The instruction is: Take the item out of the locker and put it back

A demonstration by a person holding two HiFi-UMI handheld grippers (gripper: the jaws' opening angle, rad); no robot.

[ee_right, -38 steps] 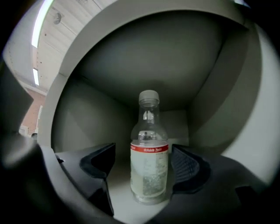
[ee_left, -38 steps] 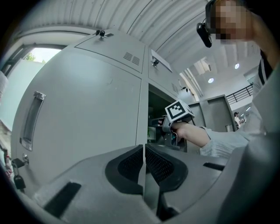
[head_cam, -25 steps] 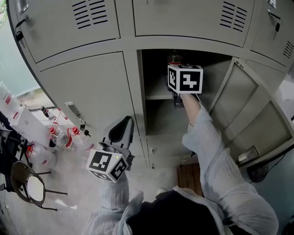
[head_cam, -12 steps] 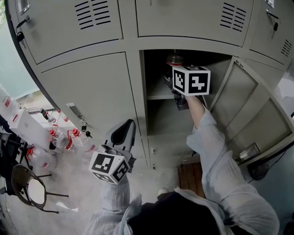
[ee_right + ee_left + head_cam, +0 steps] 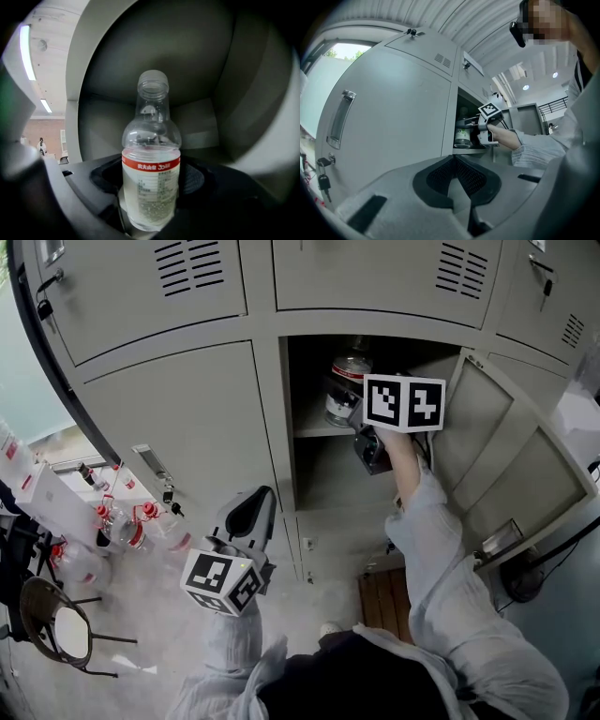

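Observation:
A clear plastic bottle (image 5: 151, 178) with a red-banded label and no cap stands upright between the jaws of my right gripper (image 5: 151, 197), whose pads press its sides. In the head view the bottle (image 5: 345, 385) is at the mouth of the open locker compartment (image 5: 314, 432), just above its shelf, with the right gripper (image 5: 352, 407) on it. From the left gripper view the same bottle (image 5: 462, 136) shows at the shelf's front. My left gripper (image 5: 246, 512) hangs low in front of the closed locker door, jaws shut and empty.
The open locker door (image 5: 511, 460) swings out to the right of my right arm. Keys (image 5: 169, 495) hang from the closed door at left. Several bottles (image 5: 122, 526) and a round stool (image 5: 56, 624) stand on the floor at left.
My right gripper has drawn outward and to the right with the bottle, which now shows more fully at the compartment's front. The left gripper has barely moved.

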